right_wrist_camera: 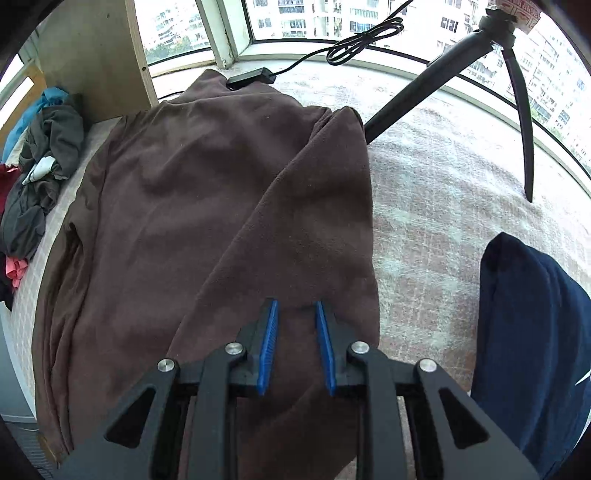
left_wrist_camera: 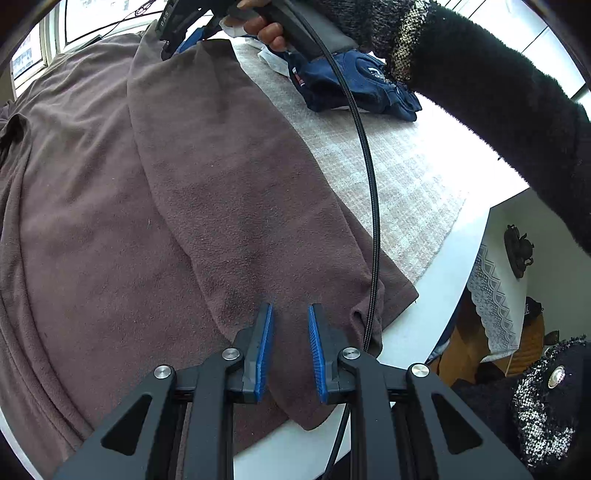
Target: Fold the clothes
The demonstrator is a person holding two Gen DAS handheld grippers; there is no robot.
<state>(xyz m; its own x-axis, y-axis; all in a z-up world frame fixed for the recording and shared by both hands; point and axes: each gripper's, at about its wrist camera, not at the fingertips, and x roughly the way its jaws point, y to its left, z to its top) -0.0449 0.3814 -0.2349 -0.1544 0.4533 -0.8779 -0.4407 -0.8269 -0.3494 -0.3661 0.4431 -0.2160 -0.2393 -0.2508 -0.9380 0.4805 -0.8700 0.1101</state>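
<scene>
Left wrist view: a brown garment [left_wrist_camera: 122, 192] is spread over a pale mat [left_wrist_camera: 388, 158] on a white table [left_wrist_camera: 413, 332]. One long fold of it, a sleeve [left_wrist_camera: 236, 192], is laid from the far side down to the near edge. The left tongs [left_wrist_camera: 291, 314] are pointed down at the near end of this sleeve. Cloth is seen between the blue pads [left_wrist_camera: 266, 332], but a gap is left on both sides, so the jaws are taken as slightly parted, with nothing pinched. A black cable [left_wrist_camera: 371, 192] is draped across the sleeve's right edge. At the far side the right tongs [left_wrist_camera: 173, 40] are held by a hand [left_wrist_camera: 266, 29] in a dark sleeve cuff; their tips are hidden at the cloth. A navy garment [left_wrist_camera: 354, 85] is lying far right on the mat. No container is seen.

Right wrist view: the same brown garment [right_wrist_camera: 177, 206] is seen lengthwise, its sleeve [right_wrist_camera: 314, 229] running from far to near under the right tongs [right_wrist_camera: 295, 314]. Cloth is seen between the pads [right_wrist_camera: 269, 332] without being squeezed, so these jaws too are slightly apart. A navy garment [right_wrist_camera: 528, 332] is lying to the right, a pile of clothes [right_wrist_camera: 40, 177] far left, and a tripod [right_wrist_camera: 424, 85] beyond.
</scene>
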